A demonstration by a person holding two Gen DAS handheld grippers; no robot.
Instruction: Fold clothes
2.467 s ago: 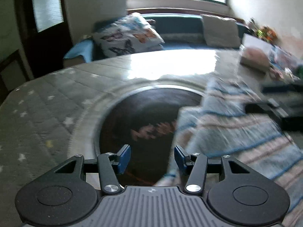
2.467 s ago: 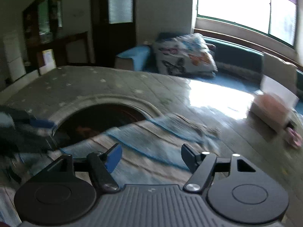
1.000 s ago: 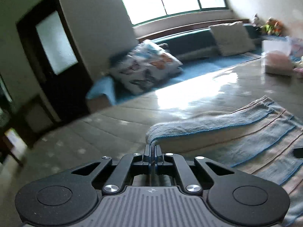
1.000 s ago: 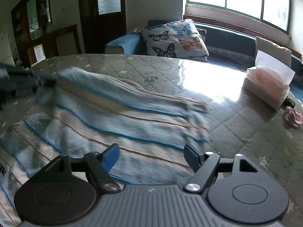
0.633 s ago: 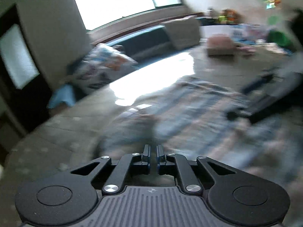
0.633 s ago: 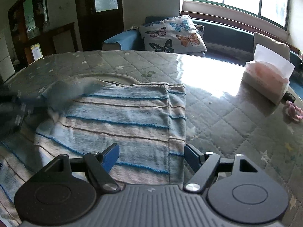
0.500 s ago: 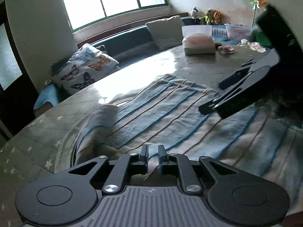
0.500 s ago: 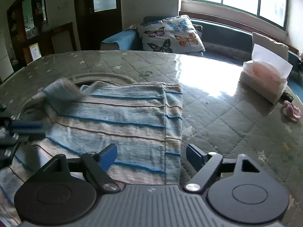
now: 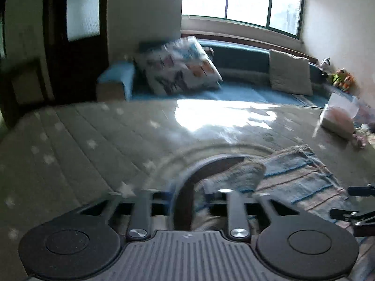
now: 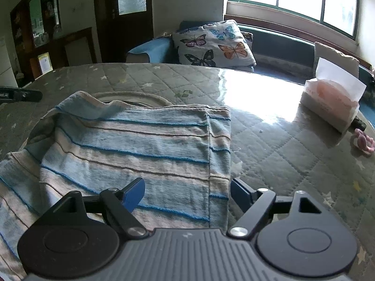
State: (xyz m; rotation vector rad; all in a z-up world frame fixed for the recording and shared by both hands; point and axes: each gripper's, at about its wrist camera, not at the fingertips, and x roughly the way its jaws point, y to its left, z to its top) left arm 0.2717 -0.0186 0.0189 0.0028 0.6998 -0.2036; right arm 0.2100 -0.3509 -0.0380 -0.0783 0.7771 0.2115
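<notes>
A blue and beige striped towel (image 10: 140, 145) lies folded on the quilted table cover (image 10: 281, 140), its far left corner rumpled up (image 9: 246, 171). My right gripper (image 10: 187, 192) hovers open just above the towel's near right edge, nothing between its fingers. My left gripper (image 9: 185, 194) is to the left of the towel; its jaws are opening and press on nothing, with the rumpled corner just past its right finger (image 9: 226, 193). This view is blurred. The left gripper's tip (image 10: 18, 94) shows at the left edge of the right wrist view.
A round dark inlay (image 9: 211, 166) in the table lies partly under the towel. A tissue box (image 10: 332, 103) and a small pink thing (image 10: 364, 141) sit at the table's right. A bench with a butterfly cushion (image 10: 213, 44) runs behind the table.
The left gripper, shut on the towel's corner, carried it over the towel, let go and swung back left. The towel now lies folded. The right gripper stayed put.
</notes>
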